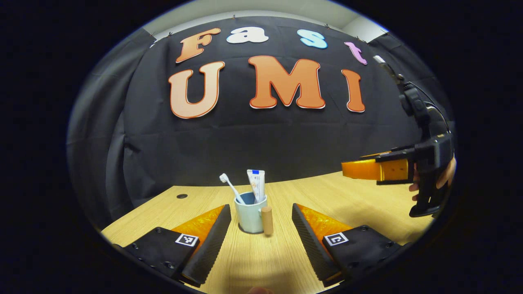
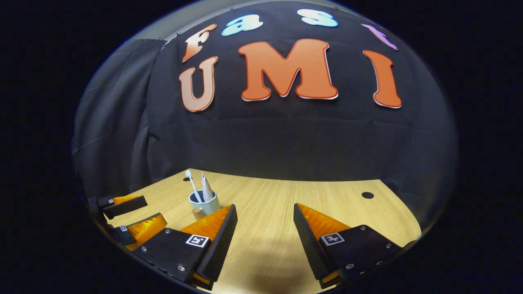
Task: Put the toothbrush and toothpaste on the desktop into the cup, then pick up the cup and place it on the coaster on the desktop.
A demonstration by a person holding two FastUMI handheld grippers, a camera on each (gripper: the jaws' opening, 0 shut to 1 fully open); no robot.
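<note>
Wooden desktop [image 1: 367, 196] runs back to the black booth wall. On it stands the cup [image 1: 250, 215], pale and glazed-looking, with a wooden handle [image 1: 267, 220] facing the camera; the toothbrush [image 1: 231, 188] and toothpaste [image 1: 256, 184] already lean inside it. The left gripper [image 1: 261, 222] is spread wide, the cup centred just ahead between its fingers. The right gripper [image 2: 264, 228] also gapes, holding nothing, well off to the side. The cup is probably rigid, smooth and slippery, top-heavy with its load; a squeeze low across the body, clear of the handle, seems safest. No coaster can be made out.
</note>
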